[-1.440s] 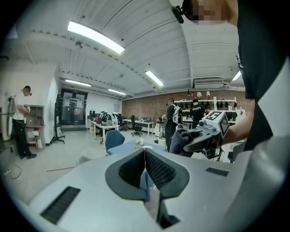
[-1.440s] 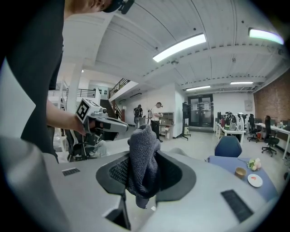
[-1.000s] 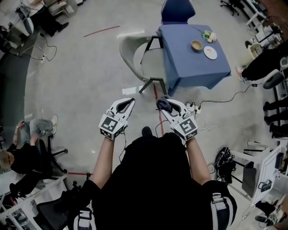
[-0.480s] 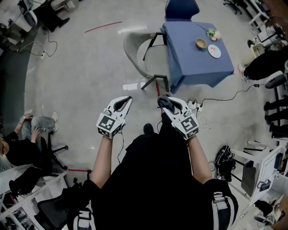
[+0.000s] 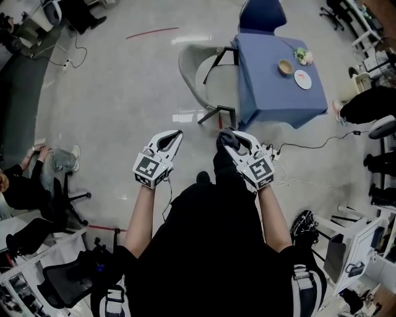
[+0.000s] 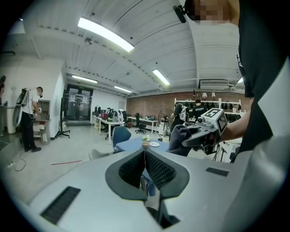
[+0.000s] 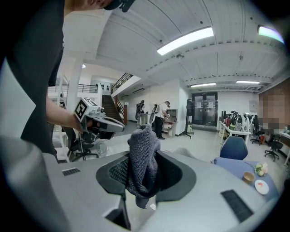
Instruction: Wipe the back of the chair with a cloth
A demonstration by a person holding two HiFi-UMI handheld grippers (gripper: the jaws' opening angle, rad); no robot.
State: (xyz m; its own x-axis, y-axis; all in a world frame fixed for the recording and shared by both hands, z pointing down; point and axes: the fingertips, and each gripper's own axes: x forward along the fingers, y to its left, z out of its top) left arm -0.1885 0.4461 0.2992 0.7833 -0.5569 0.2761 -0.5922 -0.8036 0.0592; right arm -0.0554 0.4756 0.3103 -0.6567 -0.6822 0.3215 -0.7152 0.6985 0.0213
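Observation:
A grey shell chair (image 5: 201, 77) stands on the floor ahead, its curved back toward me and its seat against the blue-clothed table (image 5: 278, 93). My right gripper (image 5: 228, 137) is shut on a dark grey knitted cloth (image 7: 142, 156), bunched between its jaws and sticking up past them. The cloth (image 5: 226, 140) shows as a dark lump at the gripper's tip. My left gripper (image 5: 175, 137) is shut with nothing in it, its jaws touching (image 6: 144, 168). Both are held in front of me, well short of the chair. The chair's pale back (image 6: 96, 154) shows low in the left gripper view.
A bowl (image 5: 286, 66), a plate (image 5: 303, 78) and flowers (image 5: 303, 56) sit on the table, with a blue chair (image 5: 262, 15) behind it. Cables and a power strip (image 5: 270, 151) lie on the floor at right. A seated person (image 5: 28, 186) is at left.
The chair and table have shifted right and slightly down in the head view as I turned. Both grippers keep their pose; the right one stays shut on the cloth.

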